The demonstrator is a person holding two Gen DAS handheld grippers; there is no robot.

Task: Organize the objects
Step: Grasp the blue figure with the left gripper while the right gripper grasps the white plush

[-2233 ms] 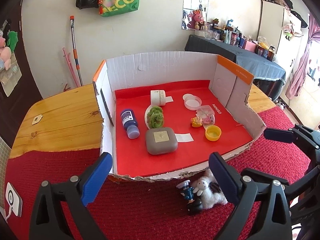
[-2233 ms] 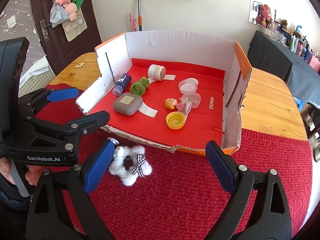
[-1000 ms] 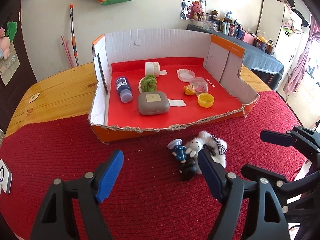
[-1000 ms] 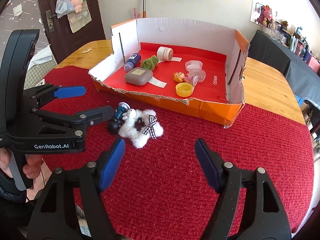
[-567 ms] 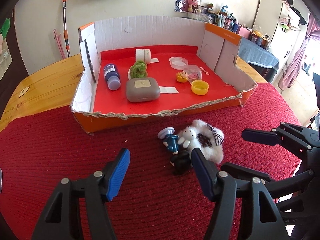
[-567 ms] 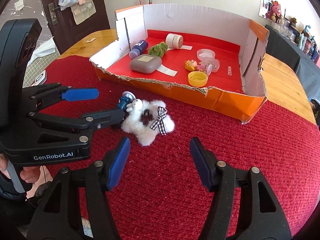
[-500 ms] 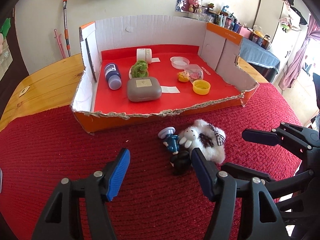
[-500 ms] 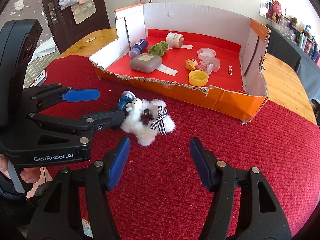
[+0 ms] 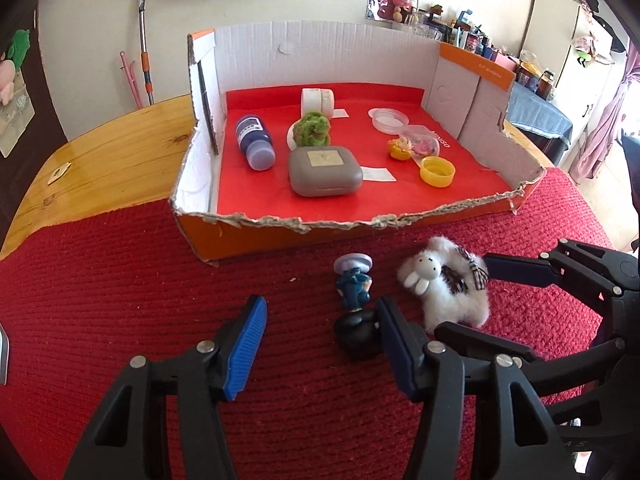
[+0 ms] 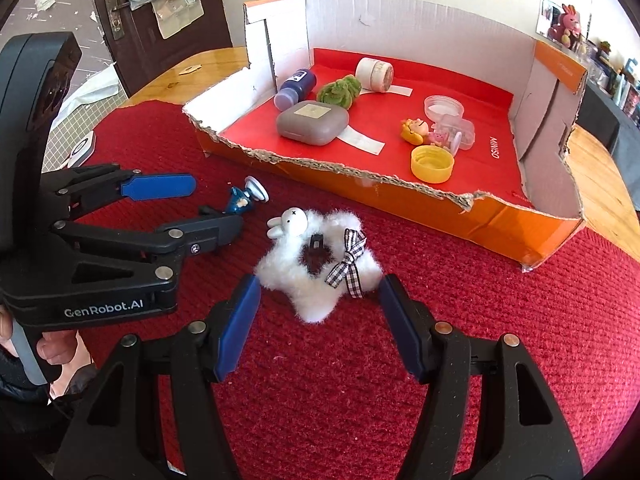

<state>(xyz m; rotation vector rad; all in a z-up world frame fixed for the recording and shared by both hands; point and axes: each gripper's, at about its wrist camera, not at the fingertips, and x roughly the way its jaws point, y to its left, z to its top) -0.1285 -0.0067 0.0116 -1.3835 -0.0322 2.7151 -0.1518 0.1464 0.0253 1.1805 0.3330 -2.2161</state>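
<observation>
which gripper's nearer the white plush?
Right. The right gripper straddles the plush, jaws open and not pressing it. The left gripper sits off to its side, by the blue figurine, its jaws just closing, empty.

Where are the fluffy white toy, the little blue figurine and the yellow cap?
Fluffy toy (image 10: 316, 280), right wrist view, on its white body.
Blue figurine (image 9: 354, 284), left wrist view, on its blue torso.
Yellow cap (image 10: 432, 164), right wrist view, on its rim.

Both grippers have come down toward the red mat; the left gripper (image 9: 320, 340) has been closing its jaws, the small blue figure (image 9: 354, 280) not yet between them; the right gripper (image 10: 316, 328) now flanks the white plush toy (image 10: 316, 264), untouched.
</observation>
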